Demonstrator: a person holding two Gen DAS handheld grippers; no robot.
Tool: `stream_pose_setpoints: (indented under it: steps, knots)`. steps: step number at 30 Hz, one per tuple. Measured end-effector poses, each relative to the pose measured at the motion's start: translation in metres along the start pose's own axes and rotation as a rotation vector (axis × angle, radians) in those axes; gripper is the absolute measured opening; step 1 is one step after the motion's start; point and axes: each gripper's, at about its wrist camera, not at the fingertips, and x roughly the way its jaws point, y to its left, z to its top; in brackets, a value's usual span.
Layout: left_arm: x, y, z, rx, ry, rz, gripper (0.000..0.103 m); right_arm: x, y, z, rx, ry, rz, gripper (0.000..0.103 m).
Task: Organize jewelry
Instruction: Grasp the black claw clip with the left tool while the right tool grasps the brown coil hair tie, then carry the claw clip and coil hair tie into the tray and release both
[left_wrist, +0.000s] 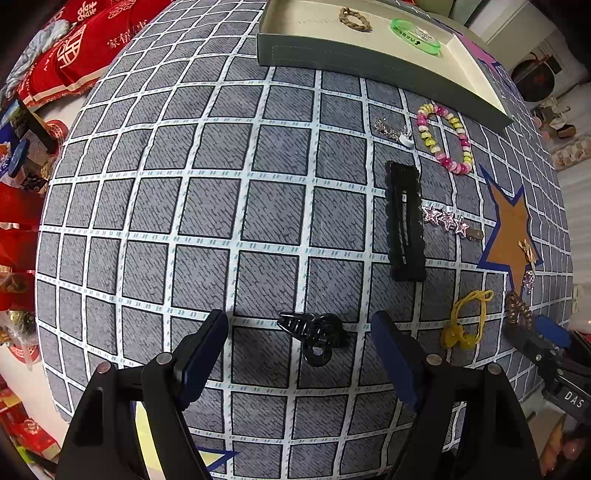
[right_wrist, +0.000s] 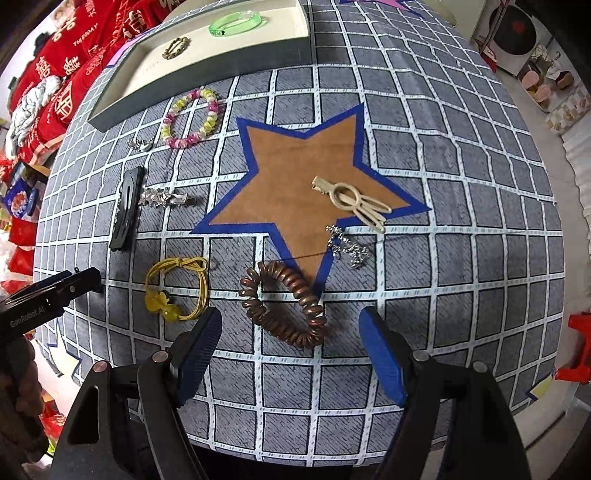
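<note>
A black claw clip (left_wrist: 317, 328) lies on the checked grey cloth between the fingers of my left gripper (left_wrist: 301, 325). That gripper is open and its pads stand clear of the clip. In the right wrist view a brown spiral hair tie (right_wrist: 303, 291) lies between the fingers of my right gripper (right_wrist: 290, 321), also open and not touching it. A grey tray (left_wrist: 332, 55) at the far edge holds a braided band (left_wrist: 354, 19) and a green bracelet (left_wrist: 415, 33).
Loose on the cloth are a beaded bracelet (left_wrist: 445, 138), a long black hair clip (left_wrist: 404, 221), a star clip (left_wrist: 448, 219), a yellow hair tie (right_wrist: 177, 288), a cream clip (right_wrist: 351, 199) on the brown star and a silver chain (right_wrist: 347, 245). Red packages crowd the left.
</note>
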Motion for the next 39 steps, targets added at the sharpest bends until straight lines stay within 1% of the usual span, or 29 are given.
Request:
stream_pose_setpoints:
  steps: [3, 5, 7, 8, 10, 11, 12, 13, 14, 15, 17, 19, 22, 27, 30, 33, 39]
  knots:
    - [0.005, -0.002, -0.004, 0.012, -0.009, 0.008, 0.087, 0.006, 0.006, -0.001, -0.007, -0.004, -0.006, 0.079]
    - [0.010, -0.007, -0.004, 0.027, -0.016, 0.021, 0.084, 0.009, 0.009, 0.001, -0.012, -0.004, -0.013, 0.079]
    - [0.017, -0.018, -0.006, 0.042, -0.022, 0.029, 0.083, 0.013, 0.012, 0.002, -0.021, 0.007, -0.033, 0.073]
    - [0.019, -0.022, -0.010, 0.043, -0.025, 0.034, 0.079, 0.017, 0.013, 0.000, -0.021, 0.016, -0.041, 0.066]
    - [0.016, -0.026, -0.014, 0.054, -0.036, 0.049, 0.068, 0.021, 0.022, 0.001, -0.035, 0.009, -0.063, 0.062]
    - [0.016, -0.027, -0.014, 0.062, -0.041, 0.049, 0.060, 0.023, 0.025, 0.000, -0.044, 0.008, -0.073, 0.055]
    - [0.016, -0.027, -0.014, 0.069, -0.048, 0.047, 0.055, 0.022, 0.028, 0.000, -0.057, 0.003, -0.089, 0.043]
    - [0.010, -0.025, -0.012, 0.075, -0.051, 0.046, 0.044, 0.021, 0.030, -0.001, -0.066, -0.001, -0.098, 0.039]
    - [0.009, -0.025, -0.012, 0.082, -0.055, 0.042, 0.040, 0.020, 0.031, -0.001, -0.073, -0.003, -0.100, 0.030]
    - [0.008, -0.023, -0.011, 0.083, -0.054, 0.030, 0.039, 0.020, 0.033, -0.002, -0.075, -0.004, -0.100, 0.016]
    - [0.001, -0.020, -0.010, 0.075, -0.055, 0.005, 0.039, 0.022, 0.035, -0.003, -0.066, -0.004, -0.092, 0.014]
    - [-0.002, -0.016, -0.010, 0.072, -0.059, -0.019, 0.031, 0.021, 0.033, -0.003, -0.055, -0.003, -0.085, 0.014]
    - [-0.007, -0.008, -0.007, 0.056, -0.056, -0.066, 0.031, 0.015, 0.024, -0.002, -0.033, 0.001, -0.065, 0.014]
    - [-0.020, 0.001, -0.004, 0.058, -0.066, -0.099, 0.031, 0.004, 0.009, 0.004, 0.026, 0.002, 0.006, 0.014]
    - [-0.025, 0.007, 0.000, 0.056, -0.075, -0.111, 0.031, -0.005, -0.001, 0.009, 0.048, -0.005, 0.038, 0.014]
    - [-0.031, 0.008, 0.003, 0.055, -0.089, -0.117, 0.031, -0.014, -0.002, 0.018, 0.056, -0.020, 0.067, 0.014]
    - [-0.046, 0.000, 0.020, 0.061, -0.125, -0.134, 0.031, -0.037, -0.004, 0.041, 0.053, -0.057, 0.112, 0.014]
